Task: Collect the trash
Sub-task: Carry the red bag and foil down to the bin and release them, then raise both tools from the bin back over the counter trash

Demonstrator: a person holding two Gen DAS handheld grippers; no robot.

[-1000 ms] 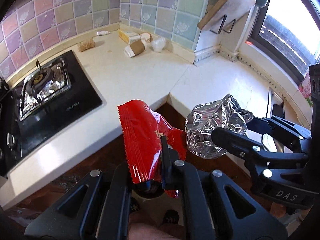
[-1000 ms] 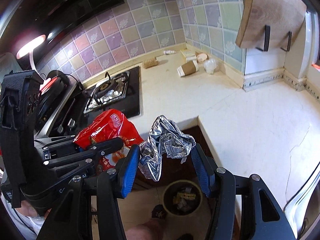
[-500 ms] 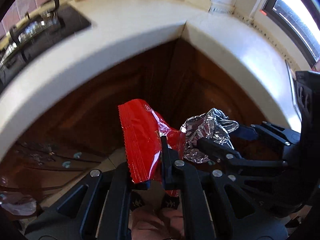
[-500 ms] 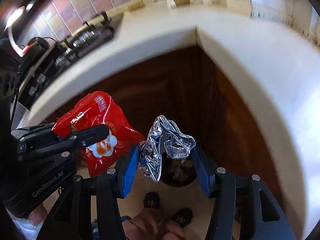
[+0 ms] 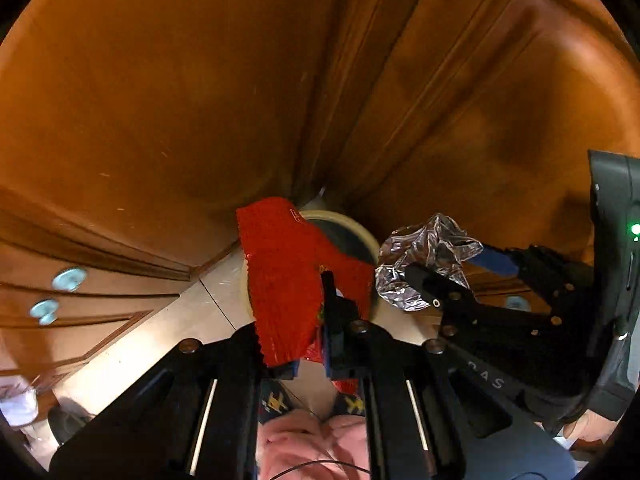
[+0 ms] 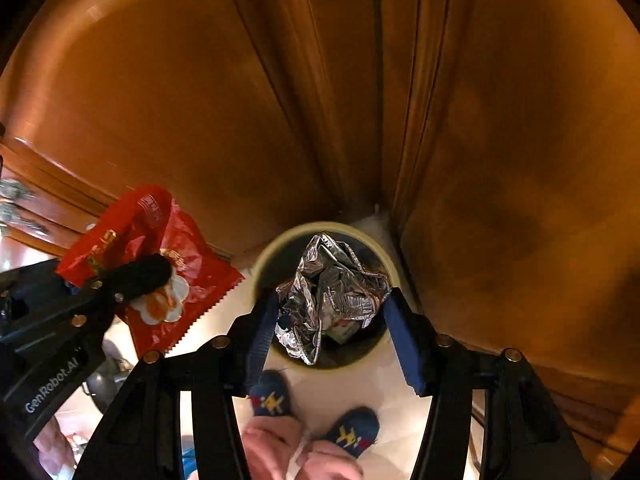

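Observation:
My left gripper (image 5: 310,312) is shut on a red snack wrapper (image 5: 288,276), also seen in the right wrist view (image 6: 160,264). My right gripper (image 6: 332,312) is shut on a crumpled ball of silver foil (image 6: 332,296), also seen in the left wrist view (image 5: 424,260). Both point down at the floor. A round cream-rimmed trash bin (image 6: 276,248) stands in the cabinet corner, directly below the foil; some trash lies inside. In the left wrist view the bin's rim (image 5: 360,232) shows behind the wrapper.
Brown wooden cabinet doors (image 6: 200,100) meet in a corner behind the bin. Drawers with round pale knobs (image 5: 68,279) are at the left. The person's feet in blue slippers (image 6: 272,400) stand on the pale tiled floor (image 5: 160,332) just before the bin.
Both grippers have swung down from the countertop level to point at the floor, carrying the wrapper and foil. The bin now lies under them; counter and stove have left view.

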